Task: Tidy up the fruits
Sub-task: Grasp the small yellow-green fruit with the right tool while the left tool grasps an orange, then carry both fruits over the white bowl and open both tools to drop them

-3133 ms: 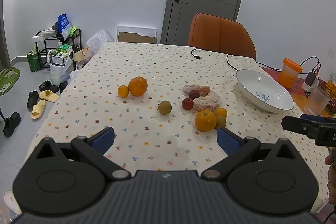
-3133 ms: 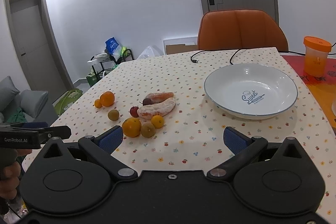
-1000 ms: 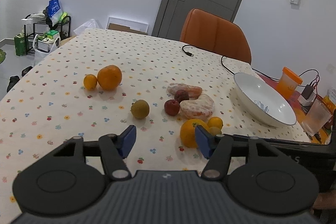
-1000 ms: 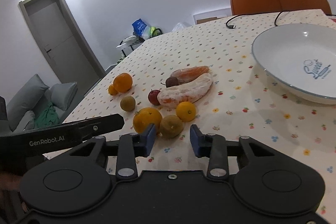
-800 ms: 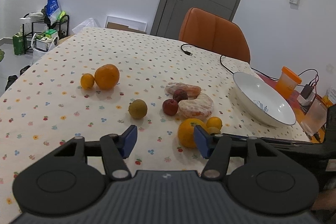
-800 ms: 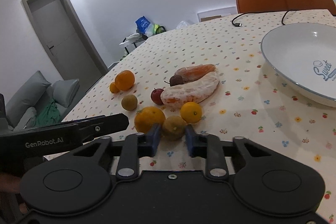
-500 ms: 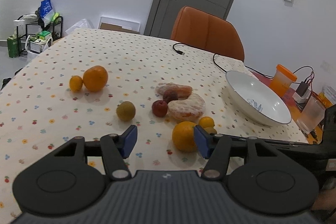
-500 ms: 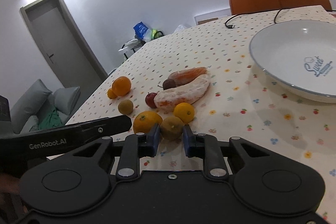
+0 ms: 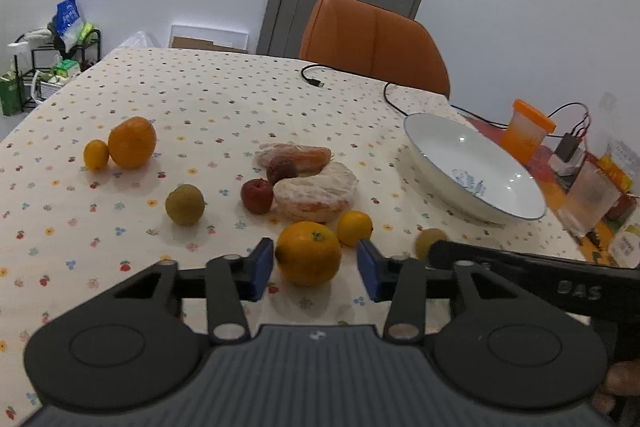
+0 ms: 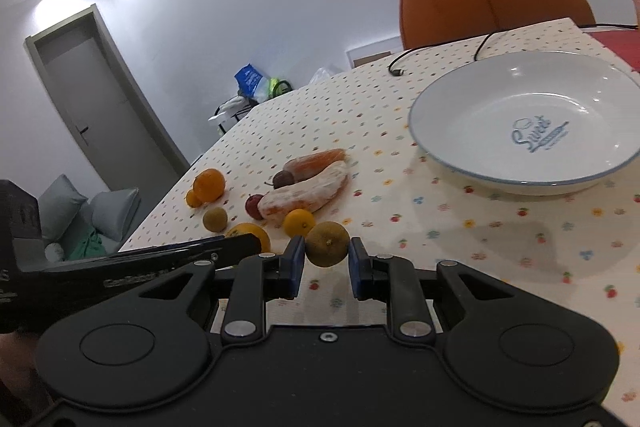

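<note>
Several fruits lie on the flowered tablecloth. My left gripper (image 9: 316,269) is open, its blue pads on either side of a big orange (image 9: 308,253), with a small gap at the right pad. My right gripper (image 10: 326,267) is shut on a brownish-green round fruit (image 10: 327,243), held just above the cloth; the same fruit (image 9: 426,245) shows in the left wrist view. A small yellow orange (image 9: 354,227) and a wrapped peeled citrus piece (image 9: 316,187) lie behind. The white plate (image 10: 460,115) stands empty at the right.
A second orange (image 9: 132,143) with a small yellow fruit (image 9: 96,155) lies far left, and a greenish fruit (image 9: 185,205) and red fruit (image 9: 256,195) lie mid-table. A black cable (image 9: 384,95), orange-lidded jar (image 9: 528,131) and plastic cup (image 9: 592,195) are at the right. An orange chair (image 9: 372,43) stands behind.
Both grippers moved forward to the fruit cluster. The right one narrowed and shut on the brownish-green fruit, then lifted it. The left one narrowed around the big orange.
</note>
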`<state>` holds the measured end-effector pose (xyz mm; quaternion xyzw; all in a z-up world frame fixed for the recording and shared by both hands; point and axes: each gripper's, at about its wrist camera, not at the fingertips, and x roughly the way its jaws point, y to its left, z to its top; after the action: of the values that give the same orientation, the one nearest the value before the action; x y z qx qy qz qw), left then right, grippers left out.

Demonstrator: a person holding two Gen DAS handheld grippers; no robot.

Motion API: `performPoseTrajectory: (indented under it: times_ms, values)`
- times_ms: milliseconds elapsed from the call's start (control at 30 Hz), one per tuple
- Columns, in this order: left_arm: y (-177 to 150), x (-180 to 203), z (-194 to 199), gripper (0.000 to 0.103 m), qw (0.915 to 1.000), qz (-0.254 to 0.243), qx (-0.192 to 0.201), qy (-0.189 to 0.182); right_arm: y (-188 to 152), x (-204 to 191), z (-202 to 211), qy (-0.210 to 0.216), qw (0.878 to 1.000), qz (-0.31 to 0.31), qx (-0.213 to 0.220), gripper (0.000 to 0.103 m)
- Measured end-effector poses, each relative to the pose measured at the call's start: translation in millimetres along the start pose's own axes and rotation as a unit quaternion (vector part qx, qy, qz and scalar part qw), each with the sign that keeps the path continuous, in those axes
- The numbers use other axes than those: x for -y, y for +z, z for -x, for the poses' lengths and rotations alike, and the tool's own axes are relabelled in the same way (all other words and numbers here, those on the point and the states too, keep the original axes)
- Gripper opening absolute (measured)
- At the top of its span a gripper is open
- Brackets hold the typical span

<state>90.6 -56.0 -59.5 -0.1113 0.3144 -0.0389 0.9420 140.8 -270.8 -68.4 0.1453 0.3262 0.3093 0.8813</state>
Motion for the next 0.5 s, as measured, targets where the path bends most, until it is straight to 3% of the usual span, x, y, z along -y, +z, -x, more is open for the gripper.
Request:
performPoseTrajectory:
  times_ms: [200, 500]
  values:
    - [2, 8, 3, 0.034, 0.9999, -0.010, 0.005, 0.008, 2, 10, 12, -0.006, 1.000, -0.005, 0.014, 0.022]
    - [12, 28, 8, 0.034, 0.9992, -0.031, 0.022, -0.009, 11, 25, 31, -0.021, 0.999, -0.017, 0.046, 0.022]
